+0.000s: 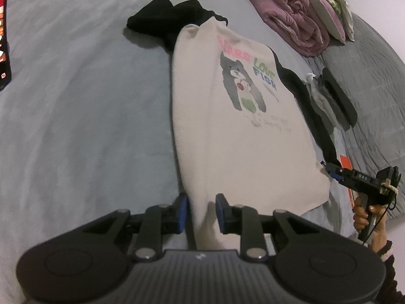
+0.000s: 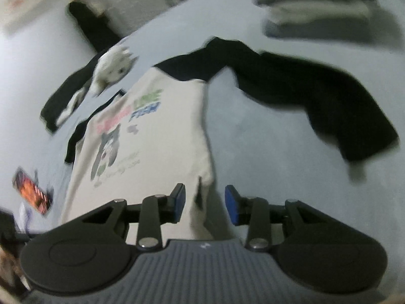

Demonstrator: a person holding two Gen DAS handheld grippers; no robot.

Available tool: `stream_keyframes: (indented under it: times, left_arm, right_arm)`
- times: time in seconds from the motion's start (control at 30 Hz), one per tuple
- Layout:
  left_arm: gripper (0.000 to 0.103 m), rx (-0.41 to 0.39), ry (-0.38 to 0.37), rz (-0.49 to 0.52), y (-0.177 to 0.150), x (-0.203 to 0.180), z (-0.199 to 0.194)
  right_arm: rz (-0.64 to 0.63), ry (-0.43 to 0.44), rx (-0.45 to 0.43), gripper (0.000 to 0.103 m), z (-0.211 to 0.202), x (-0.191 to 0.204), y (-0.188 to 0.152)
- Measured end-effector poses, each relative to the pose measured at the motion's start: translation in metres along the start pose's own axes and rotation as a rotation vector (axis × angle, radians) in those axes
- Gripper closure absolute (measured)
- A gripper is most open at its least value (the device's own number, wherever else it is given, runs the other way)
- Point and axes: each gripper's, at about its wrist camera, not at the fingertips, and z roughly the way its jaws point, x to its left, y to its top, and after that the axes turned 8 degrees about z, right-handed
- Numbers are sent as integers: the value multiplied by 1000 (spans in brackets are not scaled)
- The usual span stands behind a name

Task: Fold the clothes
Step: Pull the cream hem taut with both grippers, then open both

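- Your work surface is a pale grey-blue bed sheet (image 1: 83,116), smooth and wide, filling most of both wrist views.
- The cream long-sleeved shirt with black sleeves and a bear print (image 1: 227,131) lies flat on it, its hem towards you and its neck at 12 o'clock.
- Your left gripper (image 1: 201,211) has its blue pads apart, the shirt's hem corner between them; no pad visibly presses on it.
- Your right gripper (image 2: 205,204) also stands parted around the opposite hem corner, the cloth loose in the gap.
- One black sleeve (image 2: 316,96) sprawls out at 2 o'clock in the right wrist view.
- A rolled pink quilt (image 1: 291,17) sits at 1 o'clock from the left wrist, a grey blanket (image 1: 372,76) beside it.
- The right view is blurred.
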Motion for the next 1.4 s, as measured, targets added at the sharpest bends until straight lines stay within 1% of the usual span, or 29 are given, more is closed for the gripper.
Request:
stream_keyframes:
  times: [0.03, 0.1, 0.13, 0.17, 0.27, 0.3, 0.37, 0.4, 0.43, 0.47, 0.63, 0.77, 0.83, 1.0, 1.1, 1.23, 1.33, 1.37, 1.4]
  left_arm:
    - [78, 0, 0, 1, 0, 0, 0]
    - [78, 0, -1, 2, 0, 0, 1]
    - [78, 0, -1, 6, 0, 0, 1]
    - [78, 3, -4, 13, 0, -1, 1]
    - [79, 54, -52, 62, -1, -5, 5]
    - [79, 62, -55, 77, -2, -6, 6]
    - [79, 63, -42, 96, -4, -9, 6]
    - [81, 63, -35, 105, -5, -11, 6]
    - [85, 63, -28, 114, -7, -13, 6]
    - [99, 60, -20, 122, -6, -14, 5]
    - [99, 33, 12, 174, -5, -24, -8]
    - [99, 17, 4, 217, -3, -29, -21]
    - [99, 29, 2, 229, -3, -29, -23]
    - [99, 87, 0, 237, -4, -24, -14]
    - [99, 130, 25, 238, -6, -20, -3]
    - [98, 141, 34, 250, -3, -19, 0]
    - [96, 136, 27, 256, -2, -19, -2]
    - [93, 134, 23, 258, -2, -19, -2]
    - [89, 135, 18, 257, -1, -19, -3]
  right_arm:
    - [-31, 3, 2, 64, 2, 3, 1]
    - [-52, -1, 26, 64, 10, 4, 0]
    - [-55, -7, 43, 69, 14, 4, -1]
    - [-58, -11, 61, 75, 18, 4, -2]
    - [-93, -17, 92, 80, 22, 8, -7]
    - [-104, -19, 97, 82, 22, 8, -8]
    - [-100, -14, 110, 90, 19, 6, -11]
    - [-96, -12, 114, 92, 17, 5, -13]
    - [-93, -12, 114, 94, 15, 5, -15]
    - [-89, -12, 114, 95, 13, 5, -16]
    - [-22, 28, 97, 96, -6, 7, -14]
    - [-30, 41, 94, 96, -23, 15, -16]
    - [-43, 38, 102, 96, -28, 18, -19]
    - [-63, -9, 131, 97, -26, 19, -26]
    - [-68, -55, 164, 97, -15, 15, -27]
    - [-97, -106, 195, 96, -1, 17, -26]
    - [-126, -125, 207, 93, 4, 20, -26]
    - [-129, -122, 210, 87, 4, 20, -25]
    - [-128, -118, 212, 86, 3, 21, -24]
